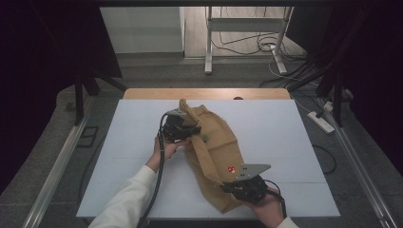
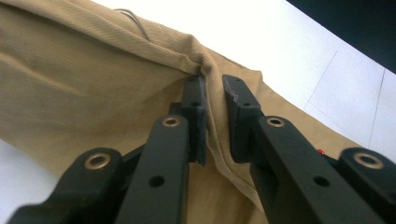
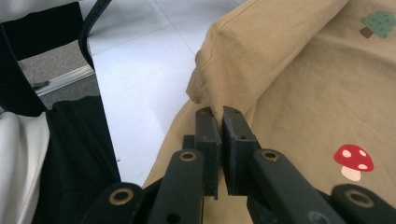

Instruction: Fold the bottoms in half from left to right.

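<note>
At the centre of the high view, a tan garment lies partly raised over the white bench. The left hand-held gripper pinches a fold with jaws slightly apart; the right hand-held gripper, lower right, is clamped nearly closed on its edge.

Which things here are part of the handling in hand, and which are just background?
In use:
- tan garment with mushroom print and tree print
- left gripper, fabric fold between its jaws
- right gripper, shut on the garment's edge
- white table bearing the garment

Just lying about:
- power strip on the floor
- metal frame beyond the table
</note>
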`<state>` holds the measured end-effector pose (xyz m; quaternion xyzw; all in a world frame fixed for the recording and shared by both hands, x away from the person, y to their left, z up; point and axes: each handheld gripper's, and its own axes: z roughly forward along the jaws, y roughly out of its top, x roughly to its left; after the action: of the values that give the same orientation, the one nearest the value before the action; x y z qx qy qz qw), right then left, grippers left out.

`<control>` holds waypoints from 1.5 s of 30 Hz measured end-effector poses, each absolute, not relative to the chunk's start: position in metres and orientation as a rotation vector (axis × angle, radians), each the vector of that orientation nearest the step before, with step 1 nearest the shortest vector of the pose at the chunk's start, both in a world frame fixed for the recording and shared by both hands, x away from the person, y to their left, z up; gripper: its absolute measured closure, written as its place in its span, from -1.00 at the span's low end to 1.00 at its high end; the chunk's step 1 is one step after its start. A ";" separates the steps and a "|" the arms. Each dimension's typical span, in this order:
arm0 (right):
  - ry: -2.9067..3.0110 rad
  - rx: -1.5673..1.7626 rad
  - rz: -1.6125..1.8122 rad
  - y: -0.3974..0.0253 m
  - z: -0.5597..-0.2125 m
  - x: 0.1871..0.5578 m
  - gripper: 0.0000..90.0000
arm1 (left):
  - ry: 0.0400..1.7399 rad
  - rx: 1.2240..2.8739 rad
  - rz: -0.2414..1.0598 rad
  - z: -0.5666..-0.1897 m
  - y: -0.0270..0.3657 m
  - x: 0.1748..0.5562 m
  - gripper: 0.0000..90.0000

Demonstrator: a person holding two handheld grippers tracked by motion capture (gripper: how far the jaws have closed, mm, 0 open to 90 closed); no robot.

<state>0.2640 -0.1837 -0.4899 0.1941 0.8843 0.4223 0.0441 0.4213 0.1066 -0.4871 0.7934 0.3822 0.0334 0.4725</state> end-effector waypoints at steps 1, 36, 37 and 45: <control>2.703 0.596 1.291 -0.184 -0.490 0.264 0.90 | 0.936 1.942 0.082 -0.487 0.107 0.421 0.76; 2.698 0.599 1.282 -0.186 -0.490 0.266 0.90 | 0.923 1.952 0.081 -0.488 0.096 0.426 0.77; 2.696 0.600 1.283 -0.186 -0.490 0.266 0.90 | 0.922 1.950 0.082 -0.488 0.096 0.426 0.77; 2.696 0.605 1.280 -0.186 -0.490 0.266 0.90 | 0.923 1.950 0.078 -0.488 0.095 0.427 0.77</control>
<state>0.2664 -0.1860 -0.4901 0.1984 0.8843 0.4199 0.0483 0.4271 0.0954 -0.4880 0.7964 0.3768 0.0320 0.4719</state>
